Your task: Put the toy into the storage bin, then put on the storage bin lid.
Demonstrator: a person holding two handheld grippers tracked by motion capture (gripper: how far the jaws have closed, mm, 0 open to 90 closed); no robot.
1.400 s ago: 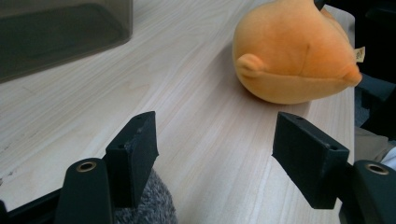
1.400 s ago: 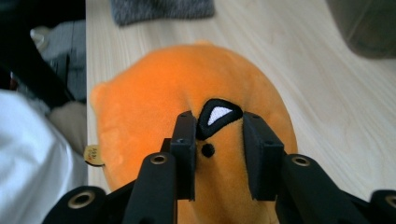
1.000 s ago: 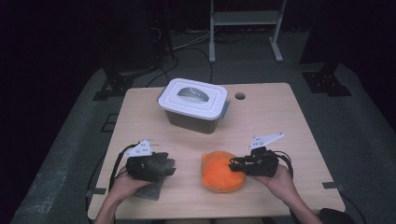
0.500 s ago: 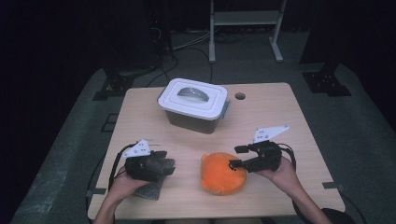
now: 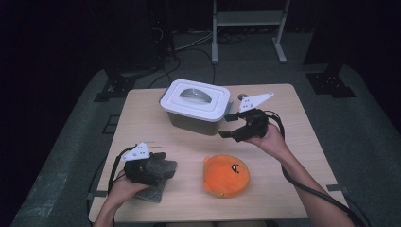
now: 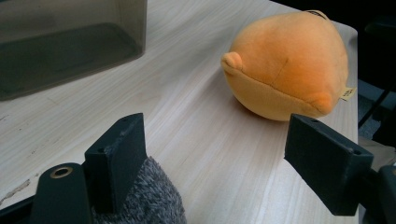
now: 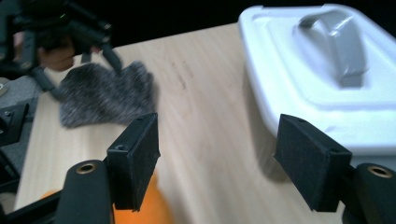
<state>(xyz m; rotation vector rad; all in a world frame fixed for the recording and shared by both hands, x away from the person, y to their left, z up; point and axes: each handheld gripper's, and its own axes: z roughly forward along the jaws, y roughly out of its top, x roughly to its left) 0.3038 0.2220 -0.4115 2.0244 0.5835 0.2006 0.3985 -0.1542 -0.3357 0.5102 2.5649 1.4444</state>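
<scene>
Table (image 5: 302, 142): pale wood, seen from above.

Grey cloth (image 5: 156, 182): fuzzy, laid at the near left corner of the table. It is overlapped by the left gripper (image 5: 161, 165), held low over it in the left hand (image 5: 124, 185). In the left gripper view the cloth (image 6: 149, 200) is seen against the inner face of one jaw only; the other jaw stands well clear, so the jaws are spread and nothing is pinched. They have just been opening.

Orange plush (image 5: 226, 175): round, face up, on the near middle of the table, just right of the left gripper and apart from it. It lies near and to the left of the right gripper, not touching. Nothing rests on it.

Right gripper (image 5: 231, 125): held above the table at centre right in the right hand (image 5: 267, 139), jaws spread with nothing between them, just opened.

Box (image 5: 196, 106): translucent, white lid with grey handle, at the far middle, just left of the right gripper.
</scene>
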